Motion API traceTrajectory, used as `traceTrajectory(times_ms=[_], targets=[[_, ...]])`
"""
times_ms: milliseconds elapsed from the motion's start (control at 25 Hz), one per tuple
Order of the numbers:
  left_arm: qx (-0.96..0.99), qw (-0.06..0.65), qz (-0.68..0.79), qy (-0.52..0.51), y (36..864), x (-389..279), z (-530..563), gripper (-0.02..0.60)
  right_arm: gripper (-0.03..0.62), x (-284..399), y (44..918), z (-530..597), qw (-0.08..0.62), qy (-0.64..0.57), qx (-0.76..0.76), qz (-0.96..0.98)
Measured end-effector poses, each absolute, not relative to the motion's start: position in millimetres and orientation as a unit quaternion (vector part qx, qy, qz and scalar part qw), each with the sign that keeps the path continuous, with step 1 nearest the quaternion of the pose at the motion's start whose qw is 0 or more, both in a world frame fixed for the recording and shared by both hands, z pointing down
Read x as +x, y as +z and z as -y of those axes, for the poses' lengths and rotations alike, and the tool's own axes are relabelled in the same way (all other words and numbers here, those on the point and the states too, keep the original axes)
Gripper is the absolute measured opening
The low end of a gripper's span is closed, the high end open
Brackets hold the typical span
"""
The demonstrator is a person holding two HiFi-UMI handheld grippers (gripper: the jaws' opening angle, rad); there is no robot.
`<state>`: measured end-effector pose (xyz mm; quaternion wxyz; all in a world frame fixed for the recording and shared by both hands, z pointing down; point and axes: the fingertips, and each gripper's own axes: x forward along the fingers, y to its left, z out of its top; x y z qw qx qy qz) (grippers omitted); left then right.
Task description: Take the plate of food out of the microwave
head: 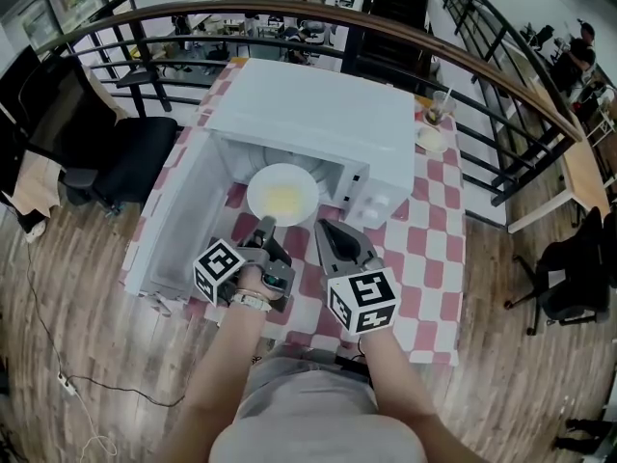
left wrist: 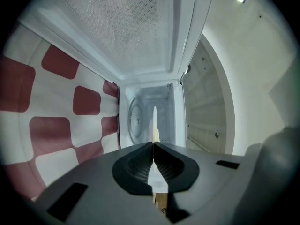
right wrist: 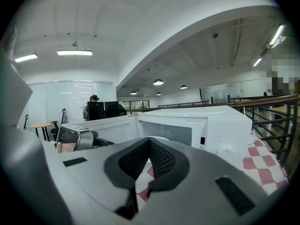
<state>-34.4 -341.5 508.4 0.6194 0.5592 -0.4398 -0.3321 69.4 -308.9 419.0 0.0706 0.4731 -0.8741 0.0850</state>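
Note:
A white plate (head: 282, 196) with yellow food hangs level just in front of the open white microwave (head: 318, 104), whose door (head: 178, 225) is swung out to the left. My left gripper (head: 264, 226) is shut on the plate's near rim. In the left gripper view the plate (left wrist: 154, 121) shows edge-on as a thin white line between the closed pads of the left gripper (left wrist: 153, 144), with the empty cavity (left wrist: 147, 111) behind. My right gripper (head: 326, 228) is beside the left one, to the right of the plate. The right gripper (right wrist: 149, 141) is shut, with nothing between its jaws.
The microwave stands on a table with a red-and-white checked cloth (head: 424, 258). A cup (head: 441, 107) and a small dish (head: 432, 140) sit at the table's back right. A curved railing (head: 386, 27) runs behind, and a black chair (head: 135, 157) stands at the left.

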Motion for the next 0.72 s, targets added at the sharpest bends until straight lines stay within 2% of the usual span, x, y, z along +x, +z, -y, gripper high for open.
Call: traceTrajectory(times_ms=[720], targets=[[0.575, 0.611, 0.426, -0.339, 454.4, -23.6, 311.9, 0.008, 0.023, 76.4, 392.5, 297.4, 0.07, 0.079, 0.478, 0.872]])
